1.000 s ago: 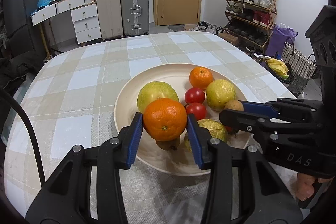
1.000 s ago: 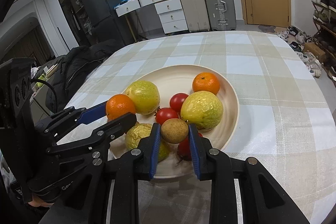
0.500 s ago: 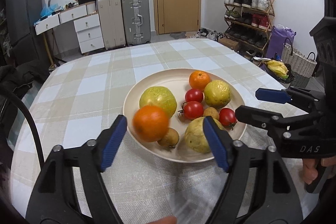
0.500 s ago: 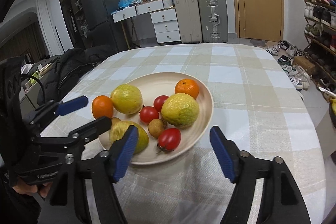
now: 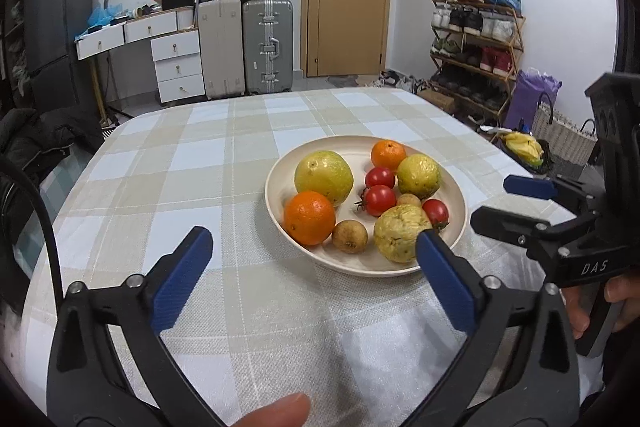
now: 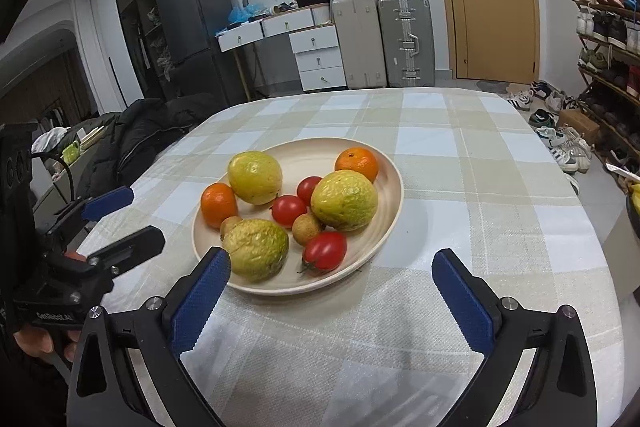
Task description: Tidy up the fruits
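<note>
A cream plate on the checked table holds all the fruit. A large orange lies at its near left, next to a small brown fruit and a wrinkled yellow fruit. Behind them are three tomatoes, two smoother yellow-green fruits, a second brown fruit and a small orange. My left gripper hangs in front of the plate, its jaws opening wide and holding nothing. My right gripper is also just short of the plate, jaws opening, nothing held between them.
The checked tablecloth covers the whole table. A dark coat lies off the left edge. Suitcases, drawers and a door stand at the back. A shoe rack and basket stand to the right. A person's fingertip shows at the bottom.
The left gripper let go of the large orange, now on the plate. The right gripper let go of the small brown fruit among the others. Both opened wide and drew back.
</note>
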Tool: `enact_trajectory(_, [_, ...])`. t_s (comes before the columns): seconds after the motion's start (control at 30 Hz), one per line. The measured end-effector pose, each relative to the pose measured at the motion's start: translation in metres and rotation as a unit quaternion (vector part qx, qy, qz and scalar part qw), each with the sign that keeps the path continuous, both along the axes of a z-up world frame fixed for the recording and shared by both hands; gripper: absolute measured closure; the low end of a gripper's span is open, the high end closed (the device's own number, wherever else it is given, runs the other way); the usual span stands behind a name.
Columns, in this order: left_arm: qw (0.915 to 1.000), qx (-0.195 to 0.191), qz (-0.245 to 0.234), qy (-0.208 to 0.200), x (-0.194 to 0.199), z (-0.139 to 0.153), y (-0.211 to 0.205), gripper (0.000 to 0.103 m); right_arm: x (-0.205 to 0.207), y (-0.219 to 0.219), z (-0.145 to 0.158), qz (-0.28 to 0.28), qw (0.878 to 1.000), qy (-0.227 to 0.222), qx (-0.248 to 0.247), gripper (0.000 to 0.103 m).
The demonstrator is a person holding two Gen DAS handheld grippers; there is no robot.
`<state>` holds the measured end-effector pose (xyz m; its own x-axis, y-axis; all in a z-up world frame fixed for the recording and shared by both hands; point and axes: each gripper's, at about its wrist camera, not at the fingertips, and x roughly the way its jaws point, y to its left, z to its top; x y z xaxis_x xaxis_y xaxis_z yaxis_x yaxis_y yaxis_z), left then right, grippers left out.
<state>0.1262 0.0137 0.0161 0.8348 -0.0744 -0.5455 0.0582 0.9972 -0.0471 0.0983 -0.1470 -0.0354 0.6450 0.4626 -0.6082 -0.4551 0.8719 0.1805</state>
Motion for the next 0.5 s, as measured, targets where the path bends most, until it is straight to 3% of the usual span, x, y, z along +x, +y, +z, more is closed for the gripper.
enact_trajectory(0.5, [0.9993,0.007,-0.014,-0.033,-0.036,0.006,-0.008,0.001,-0.043,-0.005,0.017,0.028,0.995,-0.087,0.027,0.000])
